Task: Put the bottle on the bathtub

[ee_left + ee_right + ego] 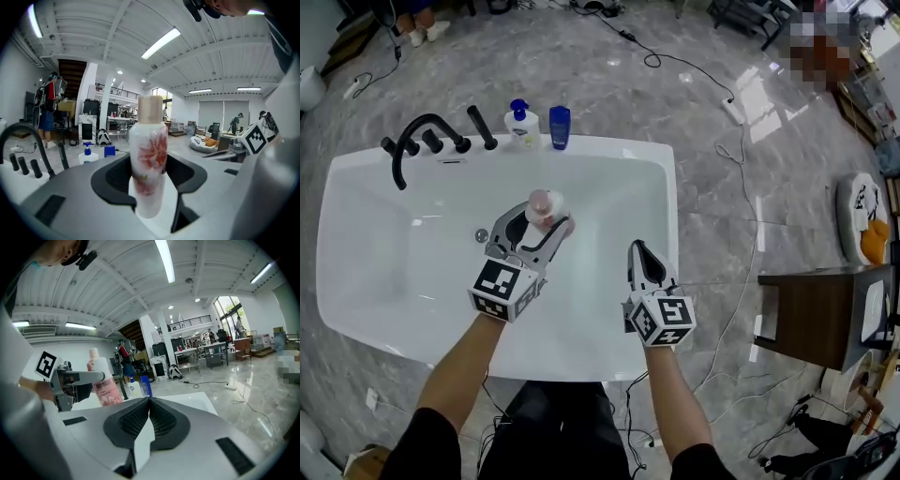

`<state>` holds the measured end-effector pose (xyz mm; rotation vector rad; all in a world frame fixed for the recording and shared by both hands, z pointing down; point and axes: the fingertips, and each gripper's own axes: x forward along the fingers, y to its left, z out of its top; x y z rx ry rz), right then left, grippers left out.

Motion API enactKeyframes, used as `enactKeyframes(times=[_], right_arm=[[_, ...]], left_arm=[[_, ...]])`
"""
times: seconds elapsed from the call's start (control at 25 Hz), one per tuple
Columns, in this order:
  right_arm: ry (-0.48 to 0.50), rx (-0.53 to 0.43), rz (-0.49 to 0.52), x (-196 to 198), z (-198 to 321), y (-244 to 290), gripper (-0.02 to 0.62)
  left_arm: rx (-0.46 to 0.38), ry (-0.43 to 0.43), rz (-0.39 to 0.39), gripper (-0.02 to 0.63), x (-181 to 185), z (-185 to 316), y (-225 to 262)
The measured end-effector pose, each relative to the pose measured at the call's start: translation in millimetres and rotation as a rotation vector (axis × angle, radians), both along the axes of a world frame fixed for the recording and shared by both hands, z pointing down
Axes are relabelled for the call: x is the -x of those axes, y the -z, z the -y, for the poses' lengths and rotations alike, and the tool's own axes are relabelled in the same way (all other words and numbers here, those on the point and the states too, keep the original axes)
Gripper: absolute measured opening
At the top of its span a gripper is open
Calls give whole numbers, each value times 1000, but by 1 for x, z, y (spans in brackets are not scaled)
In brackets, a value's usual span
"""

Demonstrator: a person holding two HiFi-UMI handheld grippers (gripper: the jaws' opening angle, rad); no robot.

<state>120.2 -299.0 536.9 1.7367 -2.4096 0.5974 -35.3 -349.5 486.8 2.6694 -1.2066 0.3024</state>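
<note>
Bottle [149,154], white with red flowers: clamped in the left gripper [542,225], both jaws squeezing it around the lower half, cap poking up past them. Hanging over the basin of the white bathtub [609,146], not resting on the rim. Off to the right of that, right gripper [149,401] pinched closed on nothing, jaws touching. Beyond the left gripper, lined up on the tub's far rim: white pump bottle [521,124] and blue bottle [560,127] side by side, black faucet [420,141] further left.
</note>
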Motion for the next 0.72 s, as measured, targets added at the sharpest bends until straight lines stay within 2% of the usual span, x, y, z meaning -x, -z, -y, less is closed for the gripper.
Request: enactKeyframes(times=[0.2,0.48,0.72], right_arm=[[3,12,-10,-1,41,-37,24],[22,-1,-41,-2,99,-60,25],[61,10,-61,4,138,-74,24]], left_arm=[[-3,3,-1,227,-19,46,-40],[1,33,5,227,-45,107,-80],[-28,28,60,227,-68,166,-103]])
